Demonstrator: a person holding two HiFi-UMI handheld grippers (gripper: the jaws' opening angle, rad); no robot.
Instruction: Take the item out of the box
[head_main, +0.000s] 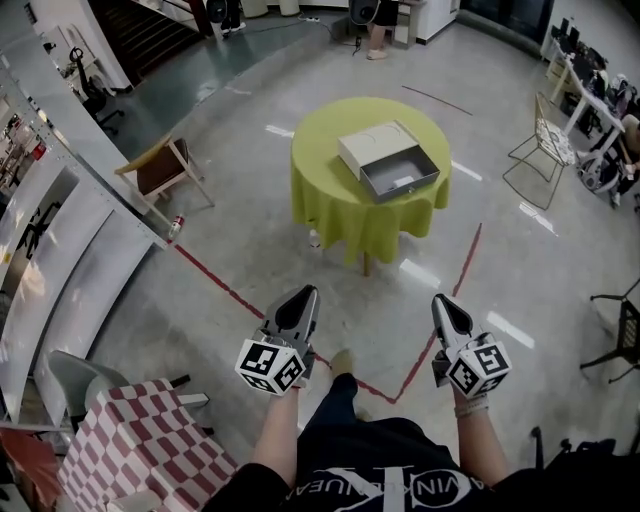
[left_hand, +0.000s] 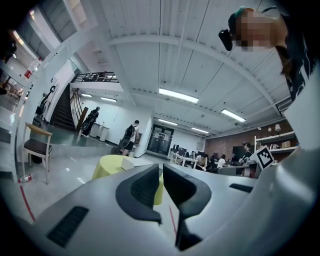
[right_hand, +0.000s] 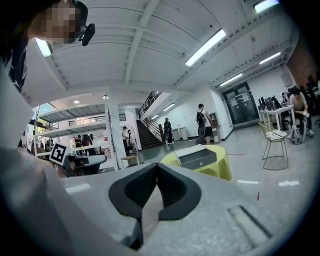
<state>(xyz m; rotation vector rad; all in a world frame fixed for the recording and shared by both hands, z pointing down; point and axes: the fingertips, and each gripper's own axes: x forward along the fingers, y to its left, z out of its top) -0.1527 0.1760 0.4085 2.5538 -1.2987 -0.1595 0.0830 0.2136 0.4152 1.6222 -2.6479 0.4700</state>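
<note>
box (head_main: 372, 146): pale, flat, stiff-looking; sits near the middle of the round table (head_main: 325, 205) with the green cloth.
drawer (head_main: 400, 172): grey, pulled out toward the table's near-right edge; what lies inside is too small to make out.
item: presumably in the drawer, unseen; judged small and light, best pinched across its narrow side.
left tool (head_main: 306, 296): jaws a narrow slit apart, holding nothing.
right tool (head_main: 443, 302): jaws fully together, empty.
both tools are well apart from the table.
</note>
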